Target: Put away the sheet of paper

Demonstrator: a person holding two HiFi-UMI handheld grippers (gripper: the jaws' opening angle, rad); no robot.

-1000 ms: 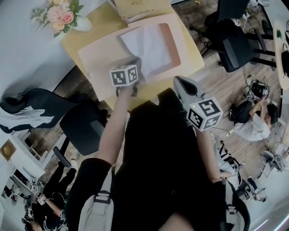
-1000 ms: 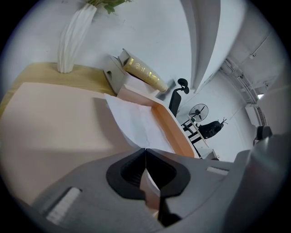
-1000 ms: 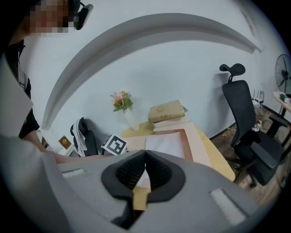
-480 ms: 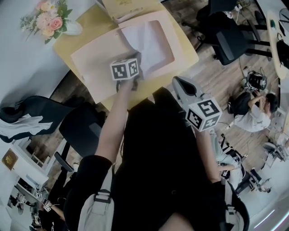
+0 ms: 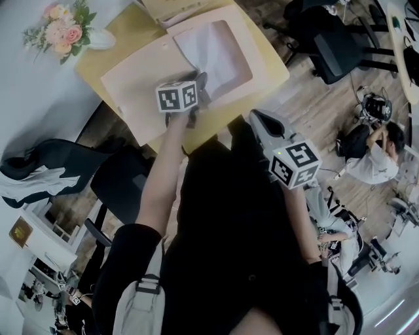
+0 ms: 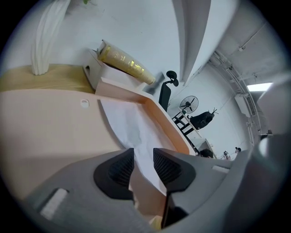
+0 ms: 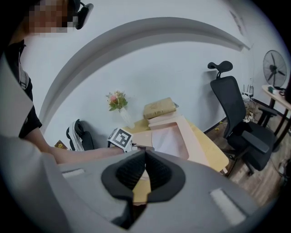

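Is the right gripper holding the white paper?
No, the right gripper is shut with nothing in it, and the white paper lies away from it in the pink folder.

What I count from here

Two tongs, the left tongs (image 6: 143,157) and the right tongs (image 7: 144,169). One tabletop (image 5: 265,62), one sheet of paper (image 5: 213,55), one pink folder (image 5: 134,78). One vase of flowers (image 5: 62,33) at upper left, one box (image 5: 173,8) at the top edge. At least two black chairs: the mid-left chair (image 5: 121,183) and the upper-right chair (image 5: 340,51). One seated person (image 5: 383,157) at right.
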